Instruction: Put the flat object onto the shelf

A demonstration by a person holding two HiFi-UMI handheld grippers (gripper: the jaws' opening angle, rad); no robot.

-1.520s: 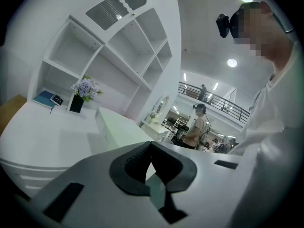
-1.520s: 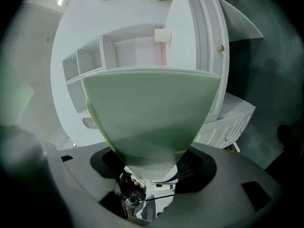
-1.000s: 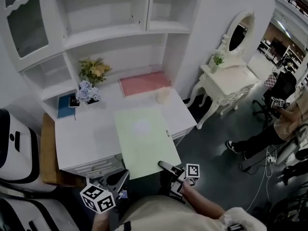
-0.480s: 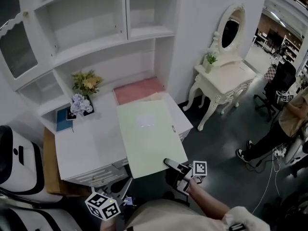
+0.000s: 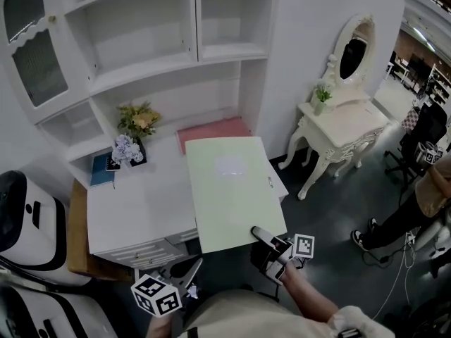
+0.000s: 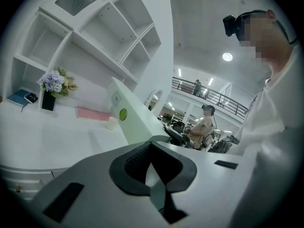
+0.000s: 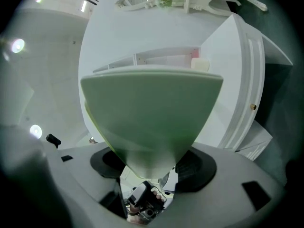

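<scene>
The left claw (image 5: 187, 269) hangs low, jaws together on nothing, well behind and to the left of the load. It would probably serve best by coming under the near left corner as a support, or else by staying clear.

Ahead of the right claw, the pale green flat rectangular board (image 5: 232, 189) is in the air above the white painted desk (image 5: 141, 210). Its far edge is over the pink rectangular mat (image 5: 211, 127), short of the white open shelf unit (image 5: 144, 71). The step in hand looks like carrying it up to a shelf. The far edge should go in first, level with the shelf board, and slowly, since one corner bears the whole weight.

The right claw (image 5: 259, 235) is clamped on the board's near right corner.

The board is thin, smooth and stiff-looking, with a faint pale patch (image 5: 230, 165) toward its far end and a small fastener (image 5: 269, 182) on its right edge.
</scene>
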